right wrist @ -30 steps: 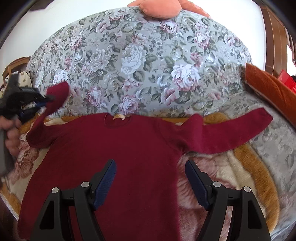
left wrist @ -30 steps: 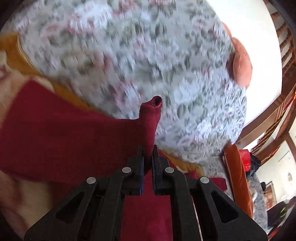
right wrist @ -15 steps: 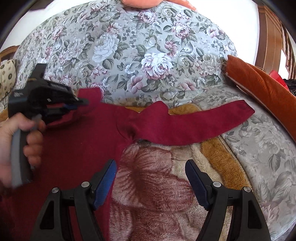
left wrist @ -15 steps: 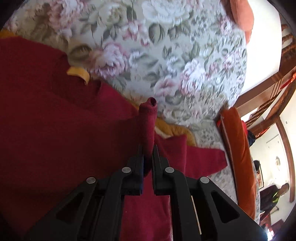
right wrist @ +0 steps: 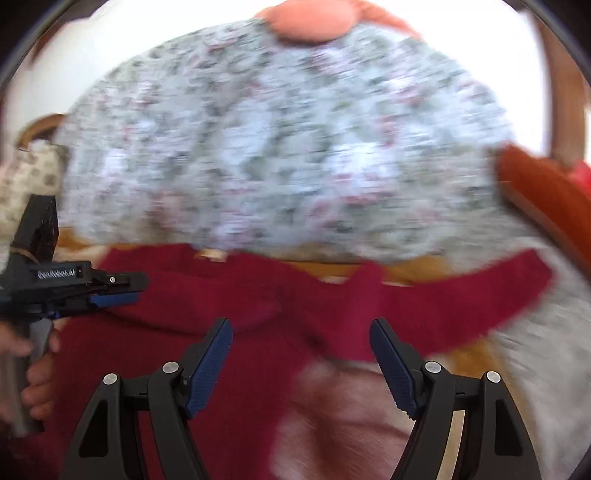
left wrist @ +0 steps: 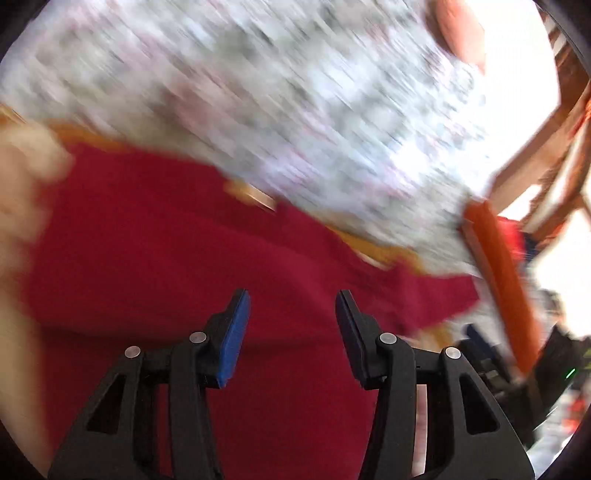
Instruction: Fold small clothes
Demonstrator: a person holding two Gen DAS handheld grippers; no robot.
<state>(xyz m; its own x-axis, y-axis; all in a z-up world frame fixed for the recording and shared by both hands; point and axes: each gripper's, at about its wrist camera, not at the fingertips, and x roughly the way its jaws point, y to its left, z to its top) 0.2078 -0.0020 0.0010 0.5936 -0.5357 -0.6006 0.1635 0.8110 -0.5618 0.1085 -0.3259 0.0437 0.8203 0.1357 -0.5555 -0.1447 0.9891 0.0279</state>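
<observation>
A dark red long-sleeved sweater (left wrist: pixel 166 266) lies flat on a blanket, neck towards the floral sofa back. In the right wrist view the sweater (right wrist: pixel 229 369) has its left sleeve folded across the chest (right wrist: pixel 236 306) and its right sleeve (right wrist: pixel 461 295) stretched out to the right. My left gripper (left wrist: pixel 291 314) is open and empty above the sweater body; it also shows at the left of the right wrist view (right wrist: pixel 122 291). My right gripper (right wrist: pixel 301 347) is open and empty, above the right armpit area. Both views are motion-blurred.
The floral sofa back (right wrist: pixel 280 155) rises behind the sweater. An orange cushion (right wrist: pixel 546 192) lies at the right, a peach one (right wrist: pixel 314 18) on top. A beige and yellow blanket (right wrist: pixel 351 417) shows under the sweater. Wooden furniture (left wrist: pixel 554 155) stands at the far right.
My left gripper has opened and let go of the left sleeve, which now lies folded across the chest. The left gripper has pulled back leftward. The right gripper stays open.
</observation>
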